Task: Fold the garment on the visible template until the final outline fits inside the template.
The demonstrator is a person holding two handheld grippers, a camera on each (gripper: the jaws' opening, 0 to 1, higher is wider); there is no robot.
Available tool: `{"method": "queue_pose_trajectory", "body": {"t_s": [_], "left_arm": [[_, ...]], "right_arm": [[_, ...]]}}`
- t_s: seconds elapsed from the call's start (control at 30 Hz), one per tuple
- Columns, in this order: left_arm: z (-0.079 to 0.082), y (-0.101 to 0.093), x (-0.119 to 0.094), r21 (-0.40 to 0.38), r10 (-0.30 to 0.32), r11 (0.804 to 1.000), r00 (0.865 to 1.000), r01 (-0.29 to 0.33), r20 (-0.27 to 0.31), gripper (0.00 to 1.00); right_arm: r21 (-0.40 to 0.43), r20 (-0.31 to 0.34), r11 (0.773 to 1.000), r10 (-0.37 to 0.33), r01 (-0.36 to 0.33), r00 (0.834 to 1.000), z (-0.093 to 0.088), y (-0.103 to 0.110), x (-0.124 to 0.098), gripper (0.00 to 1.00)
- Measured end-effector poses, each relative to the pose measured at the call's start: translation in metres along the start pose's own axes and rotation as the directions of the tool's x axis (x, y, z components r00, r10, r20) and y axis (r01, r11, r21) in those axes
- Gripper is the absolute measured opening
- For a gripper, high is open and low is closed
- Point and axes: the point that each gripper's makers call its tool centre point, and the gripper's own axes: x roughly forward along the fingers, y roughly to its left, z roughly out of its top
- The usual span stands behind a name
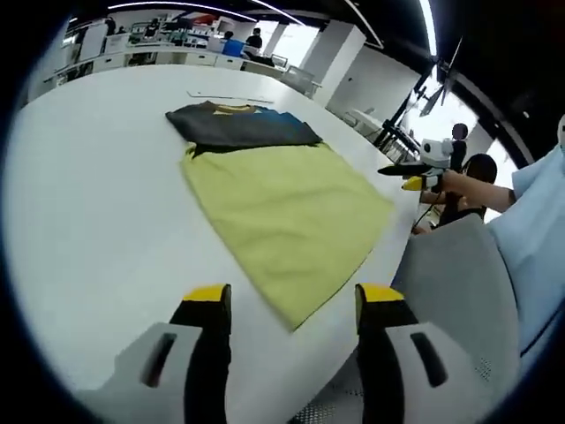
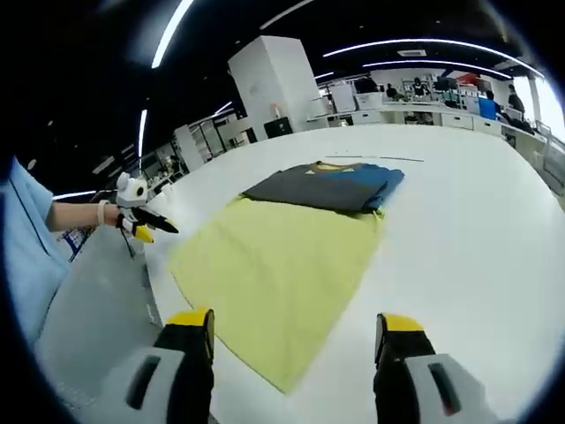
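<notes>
Garment [image 1: 287, 216], yellow-green, lies flat on white tabletop [image 1: 97, 203]; long axis runs near to far, far end under a dark folded shirt [image 1: 243, 125]. Left tongs [image 1: 294, 305] and right tongs [image 2: 291, 331] released, hovering at near edge.

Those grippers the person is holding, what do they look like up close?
Each gripper has two chunky jaws, grey at the base, black along the inside and capped with yellow tips. That goes for the left gripper and the right gripper. Seen from the side, each is slim and black, with a white part on top. The person wears a light blue sleeve.
</notes>
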Motion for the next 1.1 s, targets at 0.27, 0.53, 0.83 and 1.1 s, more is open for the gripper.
{"method": "queue_pose_trajectory", "body": {"t_s": [0.27,0.53,0.83,1.1], "left_arm": [[-0.015,-0.008,0.002,-0.085,-0.038,0.996,0.999,0.035,-0.028,0.42],[-0.027,-0.01,0.009,-0.136,-0.048,0.99,0.997,0.04,-0.055,0.38],[-0.027,-0.009,0.014,-0.197,-0.053,0.979,0.997,0.041,-0.056,0.26],[-0.028,-0.001,0.016,-0.239,-0.032,0.971,0.998,0.016,-0.061,0.12]], "right_arm": [[0.051,-0.05,0.999,0.007,-0.004,0.999,-0.027,0.004,-0.007,0.51],[0.096,-0.092,0.995,0.018,-0.009,0.996,-0.037,0.008,-0.005,0.29],[0.161,-0.088,0.987,0.03,-0.016,0.996,-0.04,0.008,-0.002,0.2],[0.211,-0.092,0.978,0.029,-0.009,0.995,-0.04,0.005,0.003,0.07]]}}
